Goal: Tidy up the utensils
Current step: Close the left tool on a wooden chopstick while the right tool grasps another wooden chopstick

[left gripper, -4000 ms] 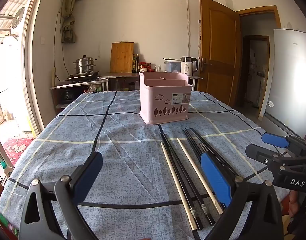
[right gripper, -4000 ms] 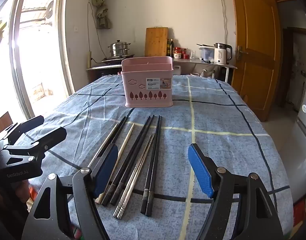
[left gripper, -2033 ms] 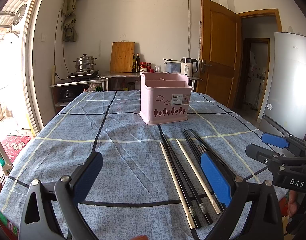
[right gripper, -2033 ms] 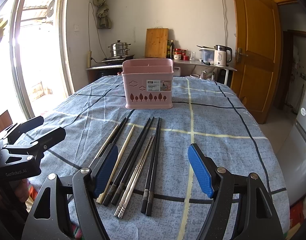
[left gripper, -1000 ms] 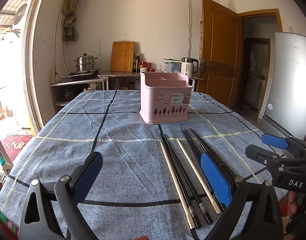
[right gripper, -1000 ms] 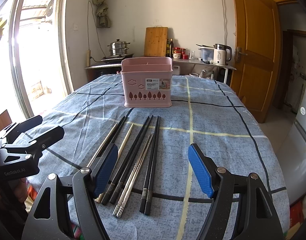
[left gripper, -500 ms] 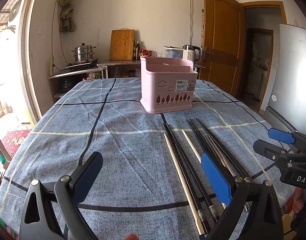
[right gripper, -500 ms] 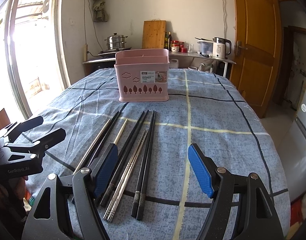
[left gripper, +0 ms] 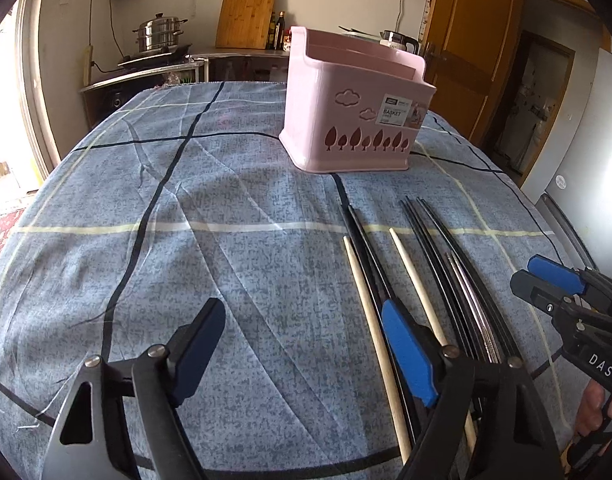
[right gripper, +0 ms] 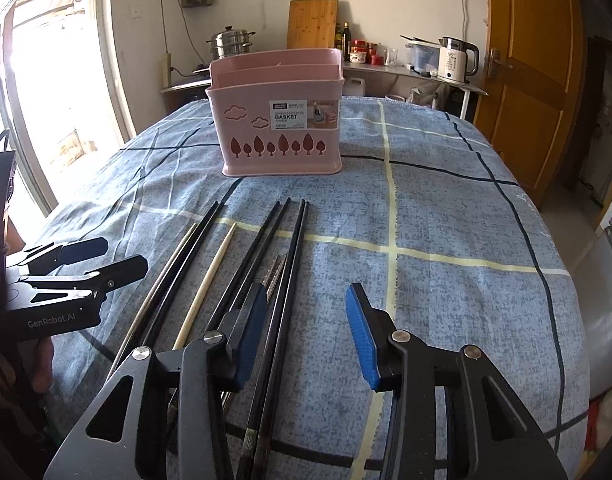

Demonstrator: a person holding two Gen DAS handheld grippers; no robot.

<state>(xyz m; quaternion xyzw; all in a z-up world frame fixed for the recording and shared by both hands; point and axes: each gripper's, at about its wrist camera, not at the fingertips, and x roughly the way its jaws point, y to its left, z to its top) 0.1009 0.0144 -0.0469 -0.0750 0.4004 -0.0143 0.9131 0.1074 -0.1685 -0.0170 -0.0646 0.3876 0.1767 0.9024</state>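
The chopsticks (right gripper: 210,280) lay side by side on the cloth-covered tabletop (right gripper: 445,208), tips toward the pink utensil basket (right gripper: 280,128) and butt ends toward the person. They were of three kinds: black pairs (right gripper: 262,248), two pale wooden ones (left gripper: 369,312) and a metal pair (right gripper: 276,270) in the middle. All looked light, thin and rigid. The metal and lacquered black ones were likely slippery; the wood probably offered more grip. Lying flat on soft cloth, each would best be pinched across its thicker butt end, one stick or one pair at a time.

The basket stood upright just beyond the tips, apart from them. Its inner partitions showed above the rim; nothing stood up out of it, though the interior was mostly hidden.

The left hand-held gripper (left gripper: 302,350) hovered over the wooden and black sticks, jaws closing with only cloth between them. The right hand-held gripper (right gripper: 306,332) was narrowing beside the rightmost black pair, gripping nothing.
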